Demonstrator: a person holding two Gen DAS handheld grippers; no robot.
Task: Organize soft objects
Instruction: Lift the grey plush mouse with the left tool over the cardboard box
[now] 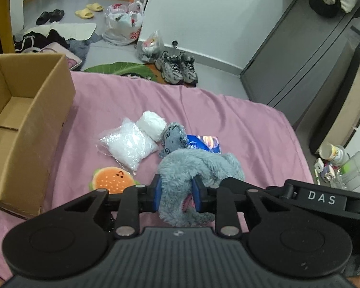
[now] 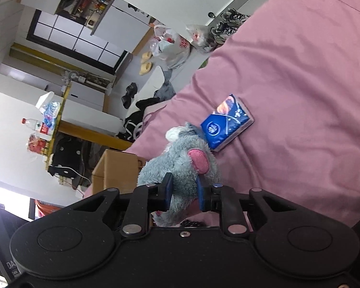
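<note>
A grey-blue plush animal with pink ears lies on the pink bed sheet. My left gripper is shut on one furry part of it. My right gripper is shut on the same plush animal, near its pink ear. On the bed beside it lie a small grey plush, a white stuffing bag, a white soft roll, an orange burger plush and a blue tissue pack, which also shows in the right wrist view.
An open cardboard box stands on the bed at the left; it also shows in the right wrist view. Past the bed's far edge are sneakers, plastic bags, slippers and clothes on the floor. A grey cabinet stands at the right.
</note>
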